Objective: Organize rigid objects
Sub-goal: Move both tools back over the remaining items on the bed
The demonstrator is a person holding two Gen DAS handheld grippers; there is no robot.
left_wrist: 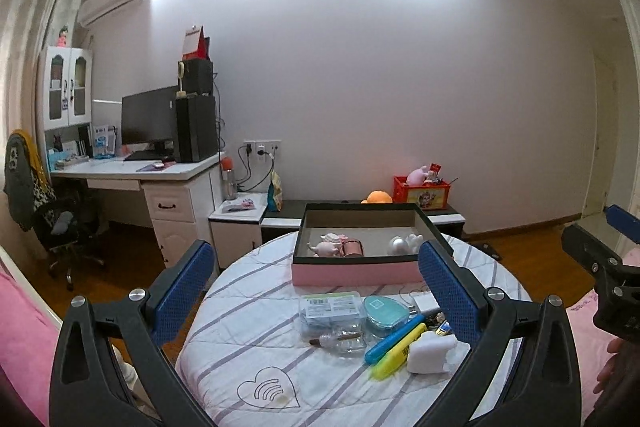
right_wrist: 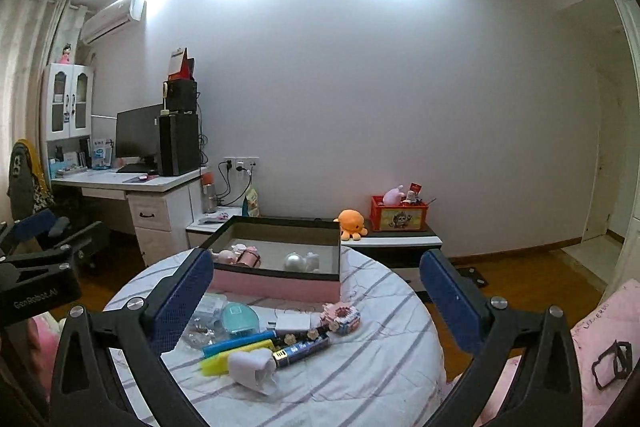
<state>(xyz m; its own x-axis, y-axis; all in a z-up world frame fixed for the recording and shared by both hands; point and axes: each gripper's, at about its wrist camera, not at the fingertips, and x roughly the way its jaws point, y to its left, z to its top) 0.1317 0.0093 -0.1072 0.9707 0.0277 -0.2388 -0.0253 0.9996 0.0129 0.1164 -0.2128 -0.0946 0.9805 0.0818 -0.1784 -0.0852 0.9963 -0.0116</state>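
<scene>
Both grippers hover open over a half-sorted pile.

Left view: left gripper (left_wrist: 316, 291) has its jaws wide apart, holding nothing, above the highlighters (left_wrist: 394, 345), teal case (left_wrist: 385, 311) and clear box (left_wrist: 330, 311) loose on the round table (left_wrist: 256, 359); a few figurines already sit in the pink box (left_wrist: 356, 273).
Right view: right gripper (right_wrist: 316, 293) is likewise spread and empty over the same clutter, so most sorting seems left.
</scene>
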